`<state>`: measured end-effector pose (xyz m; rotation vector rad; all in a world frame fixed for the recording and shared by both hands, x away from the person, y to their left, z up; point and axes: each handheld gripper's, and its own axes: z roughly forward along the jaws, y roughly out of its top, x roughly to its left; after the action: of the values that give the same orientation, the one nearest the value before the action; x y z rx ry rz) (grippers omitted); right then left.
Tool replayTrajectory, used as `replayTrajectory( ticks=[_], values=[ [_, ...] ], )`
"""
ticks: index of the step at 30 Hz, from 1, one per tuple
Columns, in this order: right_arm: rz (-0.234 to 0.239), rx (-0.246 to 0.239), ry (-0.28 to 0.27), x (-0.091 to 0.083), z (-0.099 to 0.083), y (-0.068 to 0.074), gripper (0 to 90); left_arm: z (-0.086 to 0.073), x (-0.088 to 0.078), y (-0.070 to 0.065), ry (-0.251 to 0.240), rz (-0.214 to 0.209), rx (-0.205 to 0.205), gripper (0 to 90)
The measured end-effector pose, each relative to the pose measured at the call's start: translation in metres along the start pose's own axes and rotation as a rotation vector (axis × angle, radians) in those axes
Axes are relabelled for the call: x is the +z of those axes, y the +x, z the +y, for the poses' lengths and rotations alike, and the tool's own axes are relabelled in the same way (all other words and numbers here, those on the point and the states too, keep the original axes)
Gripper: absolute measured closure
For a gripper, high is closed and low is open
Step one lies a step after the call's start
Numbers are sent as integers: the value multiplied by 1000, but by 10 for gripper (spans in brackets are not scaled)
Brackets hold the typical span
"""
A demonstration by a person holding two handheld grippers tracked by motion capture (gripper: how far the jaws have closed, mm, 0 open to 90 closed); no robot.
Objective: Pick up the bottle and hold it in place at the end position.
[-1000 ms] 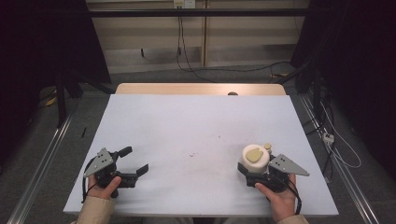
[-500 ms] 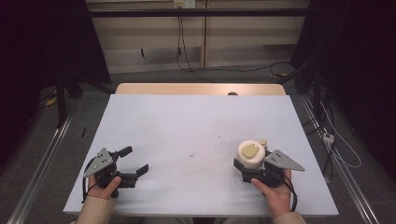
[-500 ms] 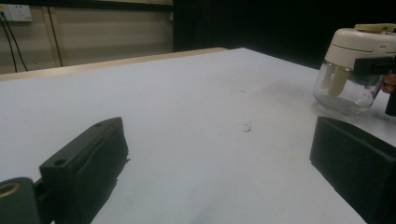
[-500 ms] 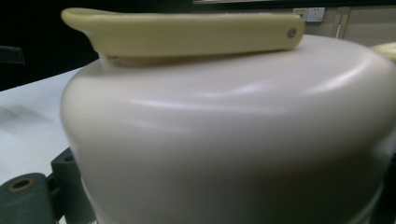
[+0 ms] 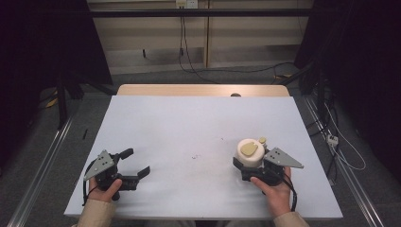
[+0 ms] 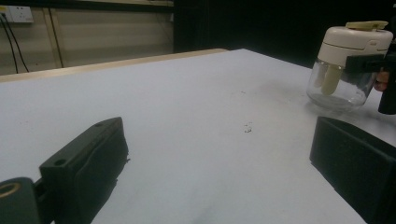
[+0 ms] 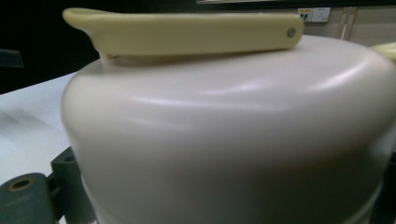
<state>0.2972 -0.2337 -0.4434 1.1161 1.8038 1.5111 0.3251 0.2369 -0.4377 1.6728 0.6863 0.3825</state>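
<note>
A small jar with a cream lid, a pale yellow handle on top and a clear glass base stands at the table's front right. My right gripper is shut on it, with the jaws around its body. In the right gripper view the cream lid is very close, under the yellow handle. The left gripper view has the jar at the far right, its glass base at the table surface. My left gripper rests at the front left, open with nothing in it, jaws wide apart.
A white sheet covers the table, and a strip of bare wood runs along the far edge. A few small dark specks lie near the middle. Metal rails and cables run along the floor on both sides.
My right gripper has shifted slightly left and away from me with the jar in it. The left gripper has not moved.
</note>
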Motion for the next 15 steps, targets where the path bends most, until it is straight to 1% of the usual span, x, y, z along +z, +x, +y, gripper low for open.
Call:
replayTrajectory(
  ticks=[7, 15],
  values=[
    [8, -5, 0, 7, 3, 2, 67, 0, 0, 0, 0, -1, 3, 35],
    [17, 4, -7, 16, 7, 4, 67, 0, 0, 0, 6, -2, 4, 35]
  ],
)
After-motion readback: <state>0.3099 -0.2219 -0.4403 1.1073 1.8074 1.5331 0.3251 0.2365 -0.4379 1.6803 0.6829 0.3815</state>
